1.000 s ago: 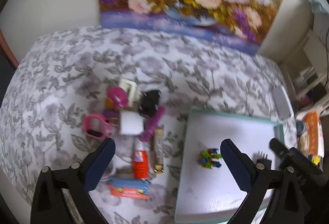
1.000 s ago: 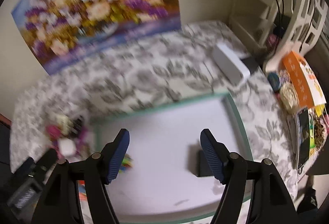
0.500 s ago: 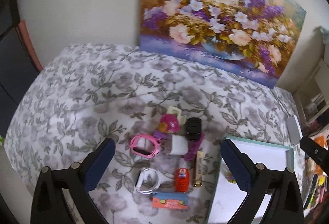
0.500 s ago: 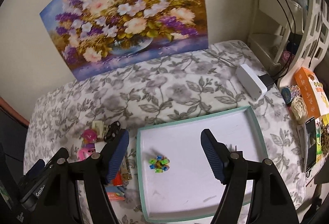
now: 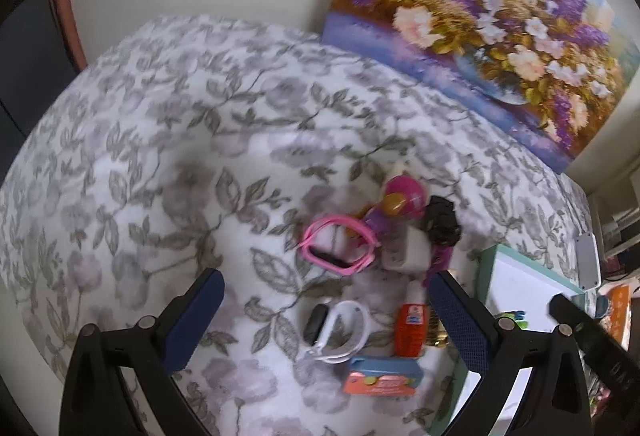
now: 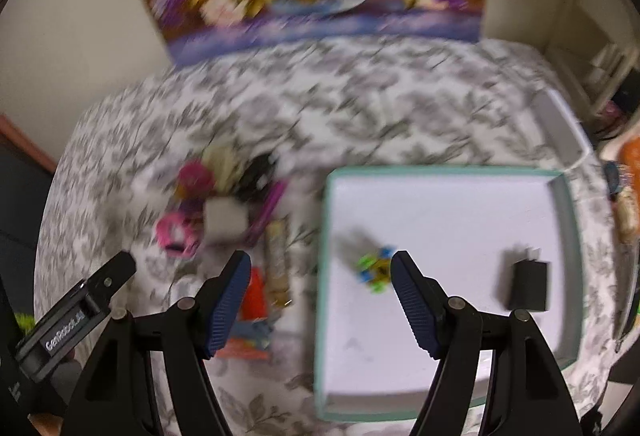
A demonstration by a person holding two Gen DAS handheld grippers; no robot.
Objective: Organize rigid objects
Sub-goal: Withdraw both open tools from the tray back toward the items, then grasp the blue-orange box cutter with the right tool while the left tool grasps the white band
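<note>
A cluster of small items lies on the floral cloth: a pink watch, a white watch, a white charger block, an orange-red bottle, a blue-and-orange box and a black item. My left gripper hangs open above the white watch, holding nothing. In the blurred right wrist view a teal-rimmed white tray holds a green-and-blue clip bundle and a black adapter. My right gripper is open over the tray's left edge, empty.
A flower painting leans on the wall behind the table. A white box lies right of the tray, with shelves and an orange packet beyond. The left gripper's body shows at lower left of the right wrist view.
The left gripper has come down and leftward over the item cluster, which looks larger now. The right gripper has dropped closer to the tray and swung left. Both stay open.
</note>
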